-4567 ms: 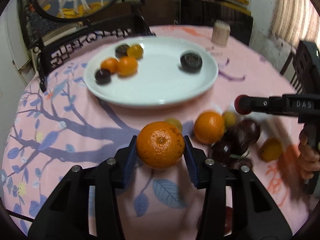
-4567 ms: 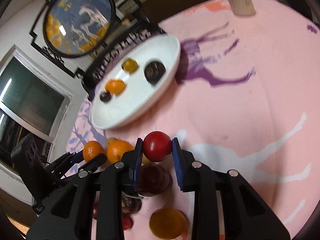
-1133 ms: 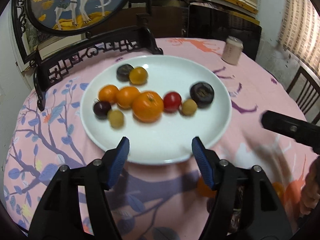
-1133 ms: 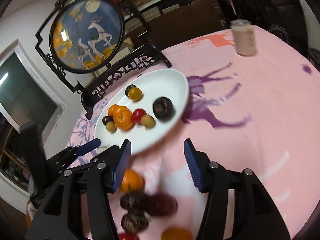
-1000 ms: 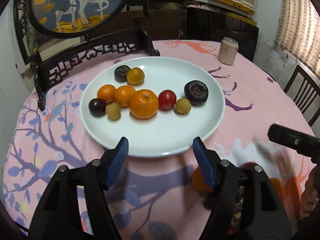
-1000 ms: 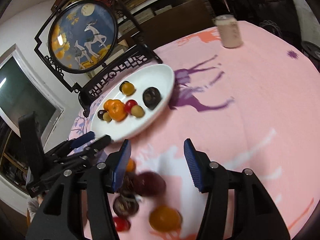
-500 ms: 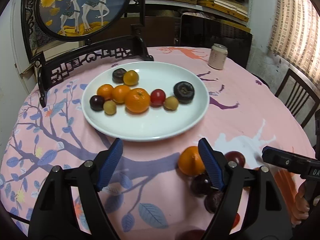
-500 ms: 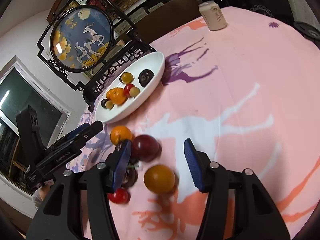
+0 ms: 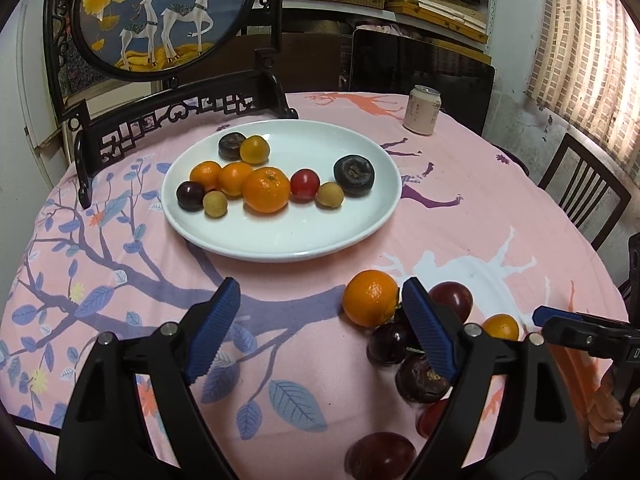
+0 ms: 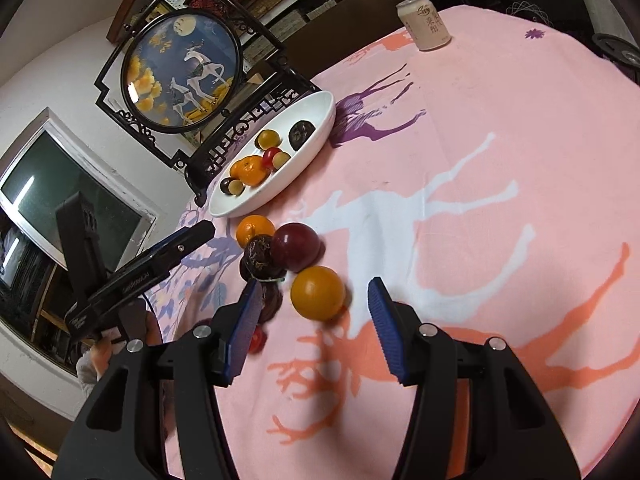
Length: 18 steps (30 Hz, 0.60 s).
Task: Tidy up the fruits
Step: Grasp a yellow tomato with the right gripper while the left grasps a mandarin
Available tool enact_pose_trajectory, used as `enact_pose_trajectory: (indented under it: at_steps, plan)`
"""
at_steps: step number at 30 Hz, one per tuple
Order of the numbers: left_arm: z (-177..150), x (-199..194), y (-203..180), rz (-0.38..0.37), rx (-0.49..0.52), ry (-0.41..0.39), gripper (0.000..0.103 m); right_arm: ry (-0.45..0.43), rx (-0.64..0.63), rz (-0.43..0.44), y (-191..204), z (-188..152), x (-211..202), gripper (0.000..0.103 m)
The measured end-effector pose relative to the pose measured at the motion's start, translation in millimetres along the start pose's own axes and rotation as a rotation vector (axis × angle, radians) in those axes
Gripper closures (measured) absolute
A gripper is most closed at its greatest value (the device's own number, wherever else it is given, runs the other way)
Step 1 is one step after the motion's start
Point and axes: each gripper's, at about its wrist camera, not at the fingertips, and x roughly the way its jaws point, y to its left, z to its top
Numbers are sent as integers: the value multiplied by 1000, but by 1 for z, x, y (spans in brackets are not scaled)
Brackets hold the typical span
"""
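Pink tablecloth point(image 9: 460, 208), left gripper point(image 9: 320, 328) wide, empty, right gripper point(image 10: 314, 322) wide above yellow fruit point(image 10: 318, 293)

The left wrist camera looks forward between the left gripper point(image 9: 316, 328) fingers, level and fairly low over the counter point(image 9: 480, 208), facing the white plate point(image 9: 280, 244) and the deer screen point(image 9: 160, 12) behind it. The right wrist camera sits higher and rolled, close above the loose fruit pile point(image 10: 288, 256), looking down past the right gripper point(image 10: 316, 328). Both views share the plate, the pile, the can point(image 10: 428, 26) — and each shows the other gripper.
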Motion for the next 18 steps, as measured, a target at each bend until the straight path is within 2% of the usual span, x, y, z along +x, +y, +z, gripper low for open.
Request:
enact_pose_trajectory:
  at_steps: [7, 14, 17, 18]
  plan:
    - [-3, 5, -7, -14, 30, 24, 18, 73, -3, 14, -2, -5, 11, 47]
    - [-3, 15, 2, -44, -14, 70, 18, 144, -120, -106, 19, 6, 40, 48]
    - [-4, 21, 4, -52, -32, 93, 18, 177, -202, -142, 25, 7, 50, 66]
    - [-4, 23, 5, -53, -37, 101, 18, 195, -229, -136, 27, 8, 52, 67]
